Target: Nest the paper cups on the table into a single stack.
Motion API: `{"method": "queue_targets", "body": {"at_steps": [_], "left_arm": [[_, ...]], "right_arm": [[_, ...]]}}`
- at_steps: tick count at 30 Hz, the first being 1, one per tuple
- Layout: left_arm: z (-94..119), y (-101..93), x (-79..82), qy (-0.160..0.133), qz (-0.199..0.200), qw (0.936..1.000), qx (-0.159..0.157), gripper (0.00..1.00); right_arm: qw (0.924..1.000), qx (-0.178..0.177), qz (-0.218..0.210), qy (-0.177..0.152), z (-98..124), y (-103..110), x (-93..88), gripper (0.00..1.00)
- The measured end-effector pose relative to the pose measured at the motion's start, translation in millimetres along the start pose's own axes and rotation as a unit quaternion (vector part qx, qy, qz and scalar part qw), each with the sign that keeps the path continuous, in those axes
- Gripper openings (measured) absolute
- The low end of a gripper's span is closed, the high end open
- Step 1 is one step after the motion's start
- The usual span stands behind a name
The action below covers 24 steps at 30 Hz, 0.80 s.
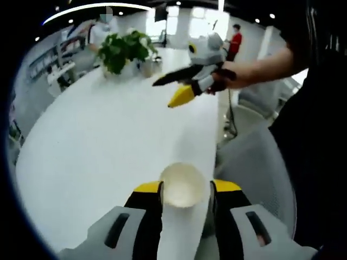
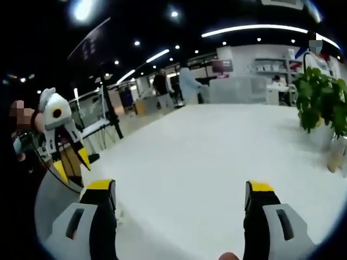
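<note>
left gripper (image 1: 184, 190) clamped on a paper cup (image 1: 182, 186) over the white table's (image 1: 108, 141) near edge. right gripper (image 2: 181, 196) wide apart, empty. best kept upright, mouth unsquashed.

Table: you work at a long white table (image 1: 97, 146) with a rounded end.
Plant: a leafy green plant (image 1: 123, 50) stands on its far part.
Chair: a grey chair (image 1: 255, 162) sits just beside the table.
Ceiling: dark, with spotlights and a curved light strip (image 2: 255, 28).
Background: shelves (image 1: 51, 65); people stand well away.
</note>
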State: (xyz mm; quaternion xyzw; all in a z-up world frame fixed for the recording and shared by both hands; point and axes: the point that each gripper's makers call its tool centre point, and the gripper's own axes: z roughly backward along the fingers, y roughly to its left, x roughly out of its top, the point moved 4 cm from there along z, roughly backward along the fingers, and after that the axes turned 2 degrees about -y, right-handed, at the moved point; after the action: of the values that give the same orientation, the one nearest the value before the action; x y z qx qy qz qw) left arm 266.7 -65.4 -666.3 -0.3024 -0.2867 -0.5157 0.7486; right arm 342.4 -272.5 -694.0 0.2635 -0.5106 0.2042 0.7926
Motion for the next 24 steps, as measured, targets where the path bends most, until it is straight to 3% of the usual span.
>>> {"method": "queue_targets", "body": {"at_steps": [7, 11, 16, 19, 24], "left_arm": [[19.2, 18.9, 12.9, -0.074, 0.042, 0.9955, 0.041, 0.41], [35.8, 28.4, 18.5, -0.121, 0.062, 0.9883, 0.069, 0.46], [58.3, 39.0, 25.6, -0.186, 0.075, 0.9740, 0.105, 0.53], [68.9, 41.8, 25.1, -0.207, 0.084, 0.9680, 0.114, 0.60], [81.7, 44.5, 18.4, -0.214, 0.083, 0.9648, 0.128, 0.68]], "right_arm": [[1.0000, -0.001, 0.002, 0.009, -1.3, -0.5, 3.5, 0.98], [0.9999, -0.001, 0.008, 0.015, -0.2, 1.1, 5.2, 0.98], [0.9997, -0.004, 0.013, 0.019, 4.8, 2.9, 5.5, 0.98], [0.9996, -0.005, 0.018, 0.022, 9.5, 5.4, 6.2, 0.98], [0.9994, -0.011, 0.026, 0.020, 16.1, 8.0, 9.1, 0.98]]}}
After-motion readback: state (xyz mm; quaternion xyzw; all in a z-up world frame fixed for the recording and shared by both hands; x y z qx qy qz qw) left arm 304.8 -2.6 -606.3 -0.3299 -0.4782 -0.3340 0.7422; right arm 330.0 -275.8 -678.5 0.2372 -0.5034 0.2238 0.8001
